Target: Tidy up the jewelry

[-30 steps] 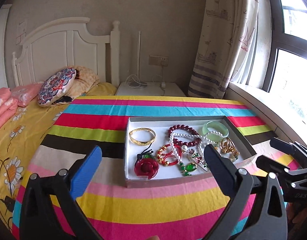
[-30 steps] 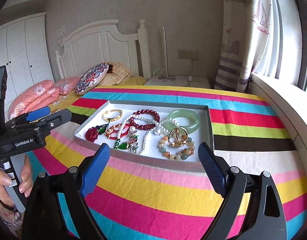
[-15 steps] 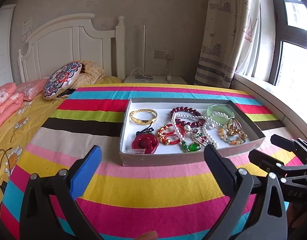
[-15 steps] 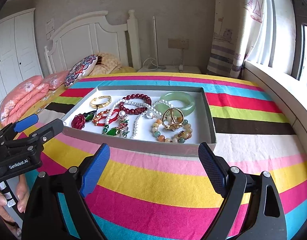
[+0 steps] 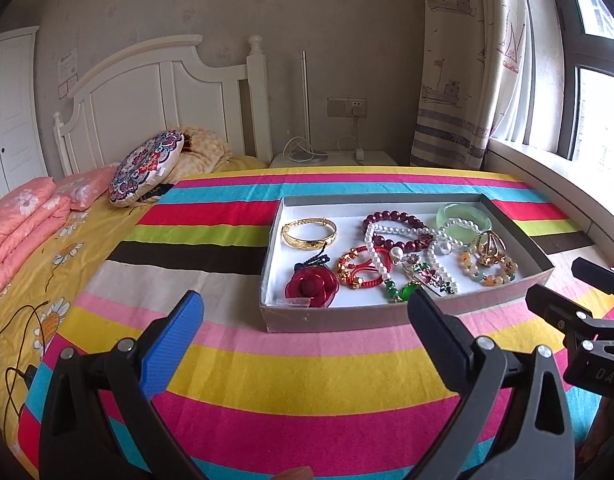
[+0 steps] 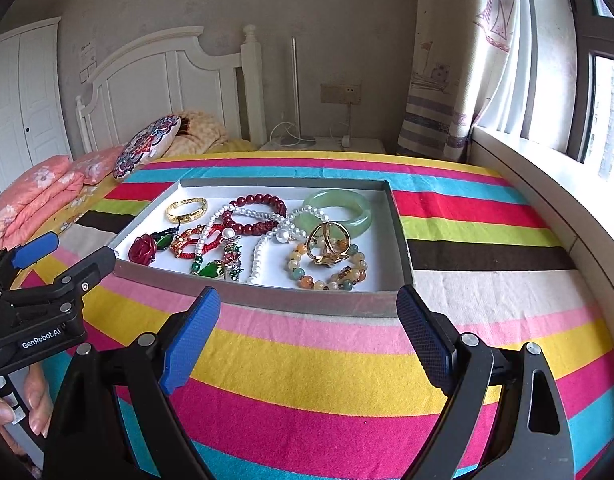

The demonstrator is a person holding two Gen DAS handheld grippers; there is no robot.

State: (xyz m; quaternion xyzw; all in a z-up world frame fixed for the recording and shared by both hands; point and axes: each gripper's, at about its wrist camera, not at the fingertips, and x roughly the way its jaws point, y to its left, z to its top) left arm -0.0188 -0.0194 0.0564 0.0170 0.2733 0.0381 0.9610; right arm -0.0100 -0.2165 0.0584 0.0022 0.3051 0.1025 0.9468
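Two hand-held grippers are in my views, both with jaws spread wide and empty. The left hand-held gripper (image 5: 305, 316) sits low in its frame, and the right hand-held gripper (image 6: 309, 314) likewise in its own. The jewelry lies jumbled in a shallow grey tray (image 6: 307, 300) on the striped cloth (image 6: 307, 368), ahead of both tools and above their tips in each picture.

In the right wrist view the tray sits almost centred, its long axis running left to right across the frame, its near wall just above the fingertips. In the left wrist view the tray lies to the right of centre. So I judge the right tool better lined up for the right-hand pieces: the beaded bracelet (image 6: 327, 268) with the gold ring (image 6: 327, 244) on it, and the green bangle (image 6: 335, 212) behind. The gold bangle (image 5: 309, 234) and red rose pendant (image 5: 311, 286) at the tray's left end suit my left tool. The pearl strand (image 6: 263, 240) overlaps several pieces, so I expect snagging.
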